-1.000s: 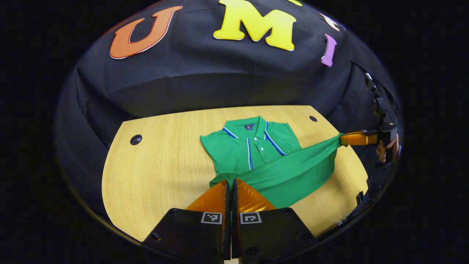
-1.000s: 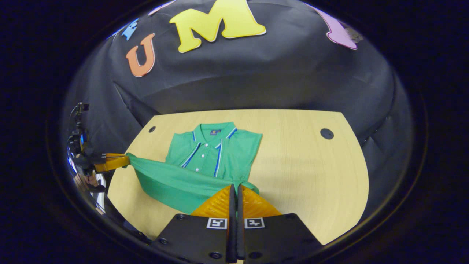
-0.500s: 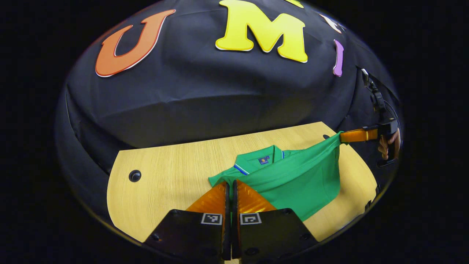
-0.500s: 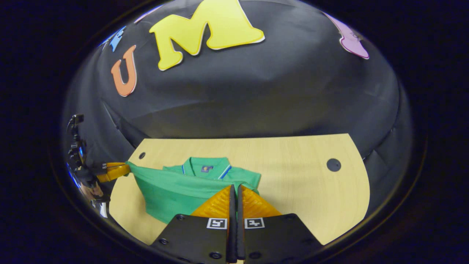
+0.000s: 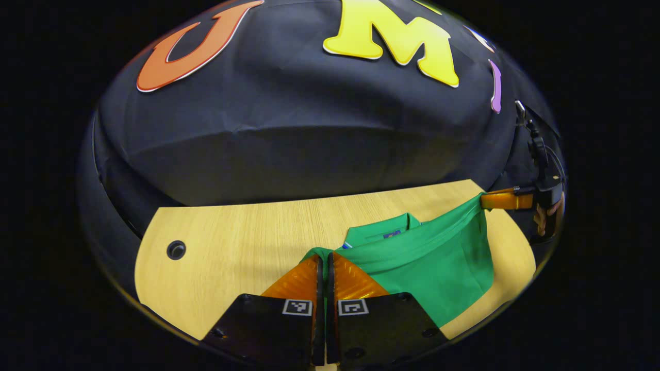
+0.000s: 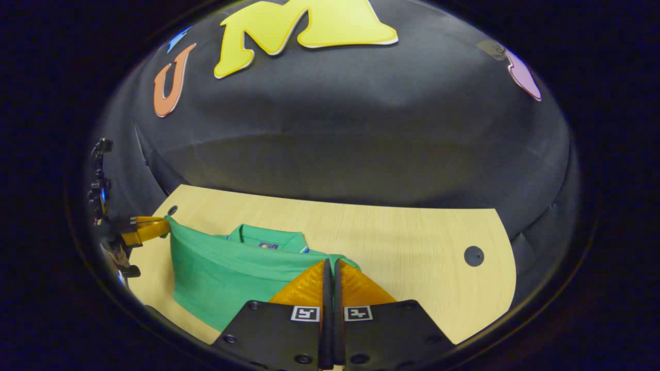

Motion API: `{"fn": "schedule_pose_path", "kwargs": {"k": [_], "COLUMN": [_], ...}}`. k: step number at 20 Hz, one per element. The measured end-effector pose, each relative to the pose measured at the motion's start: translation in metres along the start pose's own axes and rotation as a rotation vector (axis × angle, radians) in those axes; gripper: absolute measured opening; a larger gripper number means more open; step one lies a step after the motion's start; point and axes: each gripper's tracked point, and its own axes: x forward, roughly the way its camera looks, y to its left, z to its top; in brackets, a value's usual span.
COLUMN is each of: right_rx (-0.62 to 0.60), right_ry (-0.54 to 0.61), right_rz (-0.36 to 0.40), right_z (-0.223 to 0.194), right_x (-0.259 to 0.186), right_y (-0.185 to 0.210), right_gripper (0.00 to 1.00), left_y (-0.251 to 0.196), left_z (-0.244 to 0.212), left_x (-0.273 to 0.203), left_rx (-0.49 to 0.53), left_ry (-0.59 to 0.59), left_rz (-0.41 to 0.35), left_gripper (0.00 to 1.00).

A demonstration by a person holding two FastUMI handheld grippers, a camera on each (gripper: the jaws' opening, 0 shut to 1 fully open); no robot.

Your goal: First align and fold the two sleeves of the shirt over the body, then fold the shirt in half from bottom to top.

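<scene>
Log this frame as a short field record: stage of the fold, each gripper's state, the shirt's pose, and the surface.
stage: bottom-to-top fold under way, hem not yet laid down
left gripper: shut on one hem corner
right gripper: shut on the other hem corner
shirt: green, hem stretched between the grippers above the body, near the collar
surface: wooden table
</scene>
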Motion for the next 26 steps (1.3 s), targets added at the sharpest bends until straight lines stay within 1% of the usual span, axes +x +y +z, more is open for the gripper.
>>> {"fn": "schedule_pose_path", "kwargs": {"k": [2,4,5,6,7,9,10,11,12,13,14,15,16,17,18,19,20,21,22,23,24,25,26], "right_rx": [0.004,0.010,0.022,0.035,0.041,0.049,0.042,0.029,0.018,0.008,0.003,0.001,-0.001,0.000,0.001,0.001,0.001,0.003,0.007,0.009,0.012,0.016,0.021], "right_ry": [0.010,0.027,0.044,0.044,0.033,-0.008,-0.028,-0.047,-0.071,-0.108,-0.141,-0.170,-0.203,-0.242,-0.285,-0.328,-0.367,-0.408,-0.448,-0.484,-0.516,-0.542,-0.574], "right_rz": [-0.020,-0.038,-0.048,-0.041,-0.042,-0.043,-0.061,-0.084,-0.111,-0.142,-0.148,-0.159,-0.164,-0.167,-0.168,-0.169,-0.172,-0.174,-0.176,-0.180,-0.185,-0.191,-0.191], "right_z": [-0.005,-0.016,-0.023,-0.025,-0.024,-0.019,-0.015,-0.013,-0.008,-0.003,0.002,0.005,0.011,0.018,0.026,0.034,0.040,0.048,0.053,0.057,0.057,0.048,0.053], "right_x": [0.013,0.029,0.035,0.039,0.041,0.030,0.021,0.010,-0.002,-0.018,-0.036,-0.054,-0.074,-0.094,-0.116,-0.138,-0.161,-0.185,-0.207,-0.230,-0.252,-0.273,-0.290], "right_y": [-0.003,-0.005,-0.006,-0.003,-0.002,0.001,0.000,-0.003,-0.004,-0.007,-0.004,0.000,0.004,0.009,0.014,0.020,0.026,0.032,0.037,0.043,0.048,0.053,0.056], "right_gripper": [0.03,0.06,0.07,0.07,0.24,0.55,0.70,0.86,0.96,0.92,0.98,0.98,0.94,0.98,0.98,0.98,0.94,0.98,0.98,0.98,0.93,0.94,0.94], "left_y": [0.005,0.006,0.006,0.008,0.007,0.009,0.008,0.008,0.008,0.007,0.005,0.002,-0.002,-0.007,-0.013,-0.018,-0.023,-0.030,-0.039,-0.049,-0.059,-0.070,-0.080], "left_z": [-0.001,0.006,0.006,0.005,0.004,0.010,0.014,0.020,0.026,0.034,0.042,0.051,0.061,0.074,0.087,0.099,0.111,0.123,0.134,0.140,0.141,0.140,0.139], "left_x": [0.009,0.019,0.023,0.024,0.024,0.017,0.009,-0.002,-0.015,-0.031,-0.044,-0.061,-0.078,-0.097,-0.117,-0.139,-0.159,-0.180,-0.200,-0.218,-0.236,-0.254,-0.270], "left_rx": [0.001,-0.017,-0.015,-0.002,0.008,-0.001,-0.017,-0.038,-0.060,-0.083,-0.103,-0.116,-0.125,-0.127,-0.117,-0.089,-0.056,-0.028,-0.008,0.003,0.005,-0.001,-0.010], "left_ry": [-0.013,-0.059,-0.064,-0.062,-0.056,-0.064,-0.079,-0.097,-0.118,-0.141,-0.166,-0.192,-0.224,-0.261,-0.297,-0.331,-0.366,-0.401,-0.437,-0.466,-0.483,-0.487,-0.496], "left_rz": [0.027,0.035,0.044,0.058,0.071,0.109,0.119,0.128,0.141,0.157,0.173,0.180,0.183,0.186,0.187,0.196,0.212,0.223,0.227,0.231,0.231,0.232,0.233], "left_gripper": [0.06,0.12,0.19,0.27,0.45,0.82,0.84,0.85,0.87,0.95,0.99,1.00,0.99,0.99,0.99,0.99,0.99,0.99,0.99,0.98,0.98,0.98,0.98]}}
